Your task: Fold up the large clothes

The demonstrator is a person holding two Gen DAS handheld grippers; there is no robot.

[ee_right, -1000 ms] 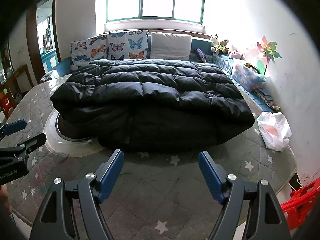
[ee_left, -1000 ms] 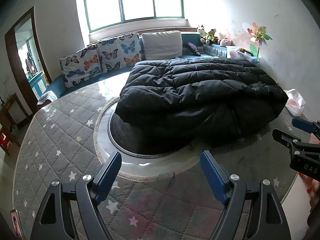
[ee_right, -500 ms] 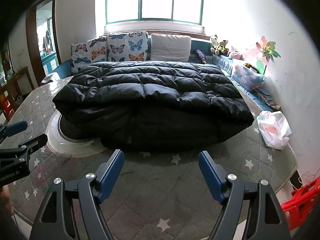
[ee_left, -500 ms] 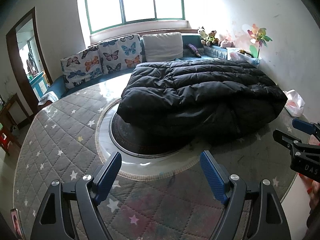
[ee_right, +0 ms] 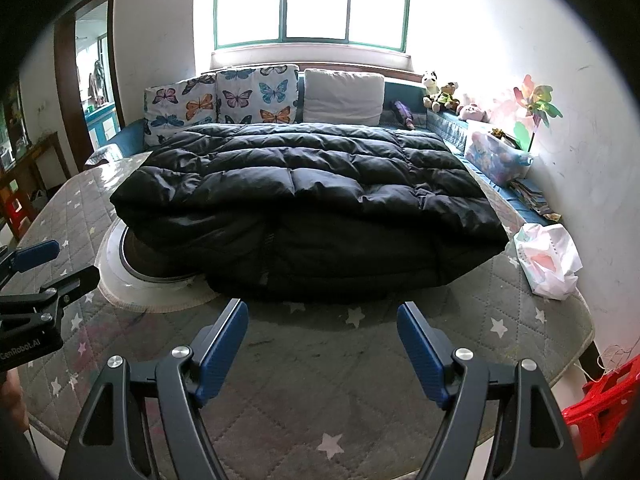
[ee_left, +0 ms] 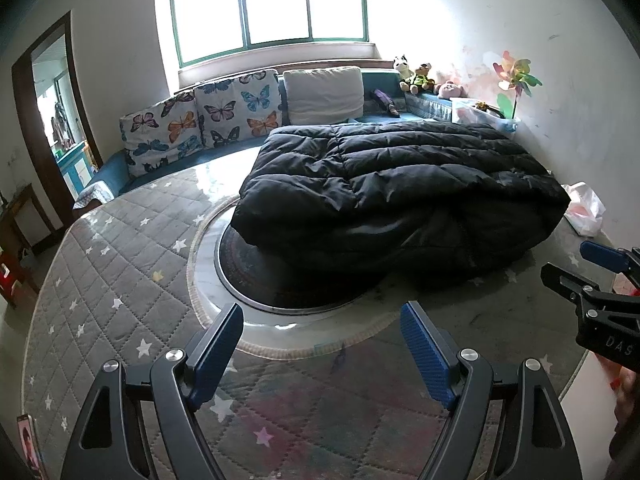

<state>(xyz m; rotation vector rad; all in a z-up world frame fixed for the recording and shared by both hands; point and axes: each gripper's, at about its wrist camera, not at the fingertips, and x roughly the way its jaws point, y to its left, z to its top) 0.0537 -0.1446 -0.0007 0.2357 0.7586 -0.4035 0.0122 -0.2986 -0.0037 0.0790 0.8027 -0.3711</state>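
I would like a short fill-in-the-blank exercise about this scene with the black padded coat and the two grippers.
1. The padded coat lying on the table is ____ in colour.
2. The two patterned cushions under the window show ____.
3. The jaws of the left gripper and the right gripper are both ____.
4. The white plastic bag lies to the ____ of the coat.

Missing words: black; butterflies; open; right

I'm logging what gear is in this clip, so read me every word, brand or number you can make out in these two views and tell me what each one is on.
"DAS": on the body of the right gripper, cut off by the picture's edge.
"CenRobot.AI": on the body of the left gripper, first letter cropped, so perhaps incomplete.
The booklets by the wall and the card at the table's edge: too small to read.
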